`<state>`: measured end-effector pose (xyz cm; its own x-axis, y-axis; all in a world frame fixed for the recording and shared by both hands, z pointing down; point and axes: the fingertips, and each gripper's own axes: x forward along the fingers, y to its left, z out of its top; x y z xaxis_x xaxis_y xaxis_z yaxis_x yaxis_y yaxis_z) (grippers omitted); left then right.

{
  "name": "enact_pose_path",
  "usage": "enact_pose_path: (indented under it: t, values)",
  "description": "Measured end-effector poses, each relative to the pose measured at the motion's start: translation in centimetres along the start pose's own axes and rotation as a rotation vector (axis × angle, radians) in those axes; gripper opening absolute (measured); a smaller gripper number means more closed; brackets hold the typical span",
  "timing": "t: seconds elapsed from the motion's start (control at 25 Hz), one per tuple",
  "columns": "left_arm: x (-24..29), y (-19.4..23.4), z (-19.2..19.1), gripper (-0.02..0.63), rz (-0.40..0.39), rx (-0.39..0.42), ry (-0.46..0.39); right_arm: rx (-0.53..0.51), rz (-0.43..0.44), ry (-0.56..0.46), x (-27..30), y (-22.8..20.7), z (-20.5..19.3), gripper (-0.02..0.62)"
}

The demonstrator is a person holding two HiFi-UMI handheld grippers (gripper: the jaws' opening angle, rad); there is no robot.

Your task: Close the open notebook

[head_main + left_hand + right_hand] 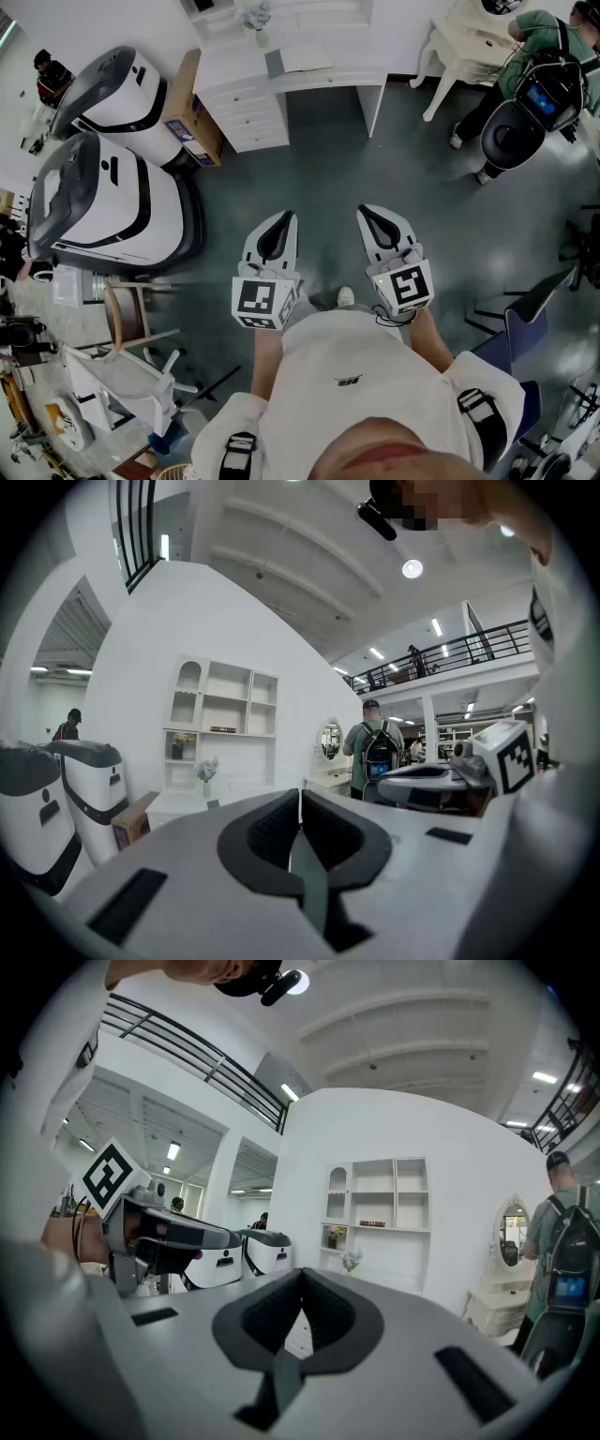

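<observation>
Jaws on both grippers are pressed together with nothing between them: the dark pads of the left gripper (300, 797) meet along a thin seam, and those of the right gripper (302, 1277) do the same. The person holds the pair side by side, close in front of the chest, tips pointing forward. This looks like a carrying posture, not a working one, since nothing is within reach.

Dark grey floor (319, 159) fills the space ahead of the person, so the task seems not to have begun. Off to the left stand two large white-and-grey machines (103, 202), well away from the line the grippers point along. Straight ahead, against the far wall, is a white desk (248, 112) with drawers, and both grippers are aimed roughly at it. That suggests the desk is where the work lies.

On its tabletop lies a pale flat thing, probably the notebook (305, 58). It is too small here to tell whether its pages are spread or whether it is a notebook at all. A small vase of flowers (258, 19) stands behind it (near, but apparently not touching). The jaws would need to part before they could catch a cover, and the person would first have to get near the desk.
</observation>
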<state>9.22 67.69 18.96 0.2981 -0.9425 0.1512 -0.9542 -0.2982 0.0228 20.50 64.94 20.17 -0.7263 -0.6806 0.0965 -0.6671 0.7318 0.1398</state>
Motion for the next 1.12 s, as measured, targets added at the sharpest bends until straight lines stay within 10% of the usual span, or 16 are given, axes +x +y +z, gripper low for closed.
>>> enact_pose_path:
  t: [1.12]
  values:
    - [4.4,1.9,0.0,0.0,0.079,-0.001,-0.021,0.011,0.062,-0.029,4.1,-2.9,-0.6,-0.003]
